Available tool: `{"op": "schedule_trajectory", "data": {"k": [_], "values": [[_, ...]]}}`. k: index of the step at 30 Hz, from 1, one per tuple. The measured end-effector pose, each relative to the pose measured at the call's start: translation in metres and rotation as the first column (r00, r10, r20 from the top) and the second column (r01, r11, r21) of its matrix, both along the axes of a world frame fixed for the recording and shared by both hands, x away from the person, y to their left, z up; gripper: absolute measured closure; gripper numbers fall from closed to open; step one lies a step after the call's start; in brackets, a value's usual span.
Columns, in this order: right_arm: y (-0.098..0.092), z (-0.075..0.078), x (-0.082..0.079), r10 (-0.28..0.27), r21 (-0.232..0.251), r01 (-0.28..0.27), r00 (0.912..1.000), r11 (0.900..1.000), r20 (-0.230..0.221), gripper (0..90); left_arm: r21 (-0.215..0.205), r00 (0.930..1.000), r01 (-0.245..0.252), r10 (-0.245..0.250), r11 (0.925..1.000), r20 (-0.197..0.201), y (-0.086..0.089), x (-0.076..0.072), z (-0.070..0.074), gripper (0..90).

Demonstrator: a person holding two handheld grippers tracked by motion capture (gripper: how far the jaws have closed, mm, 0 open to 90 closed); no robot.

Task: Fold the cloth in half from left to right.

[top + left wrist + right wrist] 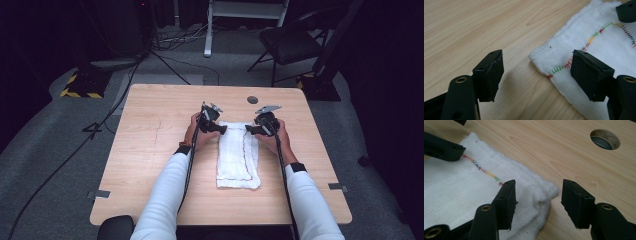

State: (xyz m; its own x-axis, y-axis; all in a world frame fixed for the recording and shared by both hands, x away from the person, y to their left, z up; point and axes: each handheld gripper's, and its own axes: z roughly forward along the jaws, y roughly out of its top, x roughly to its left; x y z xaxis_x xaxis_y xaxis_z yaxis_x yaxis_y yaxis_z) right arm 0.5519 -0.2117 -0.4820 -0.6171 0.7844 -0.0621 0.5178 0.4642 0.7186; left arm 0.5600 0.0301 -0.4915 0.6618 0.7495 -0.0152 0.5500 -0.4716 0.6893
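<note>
High view shows a white folded cloth [238, 161] lying lengthwise near the middle of a light wooden table [150, 150], with coloured stitching along its edge. At its far end the left gripper [222, 129] meets the far left corner and the right gripper [248, 130] the far right corner, each held in one of the person's hands. Left gripper view has its jaws standing apart, one over bare wood, the other over the cloth's corner [554, 57]. Right gripper view has the jaws spread around the puckered corner [539, 192], not pressing it. A round hole [605, 139] sits in the tabletop beyond.
</note>
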Motion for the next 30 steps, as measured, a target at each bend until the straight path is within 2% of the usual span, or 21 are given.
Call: {"op": "schedule_trajectory", "data": {"k": [2,3,9,11,13,17,26,28,30], "values": [[0.000,-0.002,0.001,-0.011,0.008,0.011,0.9999,1.000,-0.005,46.3,-0.011,1.0000,0.004,-0.004,0.9999,-0.007,-0.001,0.001,-0.002,27.2],[-0.001,-0.003,0.002,-0.011,0.008,0.011,0.9999,1.000,-0.008,46.3,-0.001,0.9999,0.008,-0.008,1.0000,-0.009,-0.002,0.001,-0.002,27.5],[-0.004,-0.006,0.005,-0.025,0.029,0.025,0.9997,0.999,-0.009,47.0,-0.005,0.9999,-0.003,0.003,1.0000,-0.014,-0.002,0.003,-0.004,25.5],[-0.004,-0.007,0.006,-0.029,0.038,0.029,0.9995,0.999,-0.014,47.0,-0.015,0.9998,-0.011,0.011,0.9998,-0.017,-0.002,0.004,-0.006,23.1],[-0.004,-0.008,0.007,-0.028,0.028,0.029,0.9994,0.999,-0.021,47.1,-0.039,0.9994,-0.021,0.019,0.9990,-0.029,0.000,0.005,-0.008,22.2],[-0.007,-0.011,0.007,-0.027,0.047,0.029,0.9989,0.998,-0.039,47.1,-0.042,0.9995,-0.018,0.017,0.9989,-0.025,-0.001,0.005,-0.008,21.5],[-0.010,-0.011,0.005,0.009,0.067,-0.005,0.9980,0.998,-0.063,45.3,-0.035,0.9995,0.024,-0.025,0.9991,-0.022,-0.001,0.003,-0.007,25.4],[-0.010,-0.012,0.005,0.012,0.073,-0.007,0.9975,0.997,-0.069,49.3,-0.029,0.9990,0.036,-0.037,0.9989,-0.024,-0.001,0.004,-0.007,25.8],[-0.009,-0.012,0.005,0.019,0.075,-0.014,0.9970,0.997,-0.074,52.6,-0.036,0.9981,0.056,-0.057,0.9978,-0.024,-0.002,0.003,-0.006,30.8]]}}
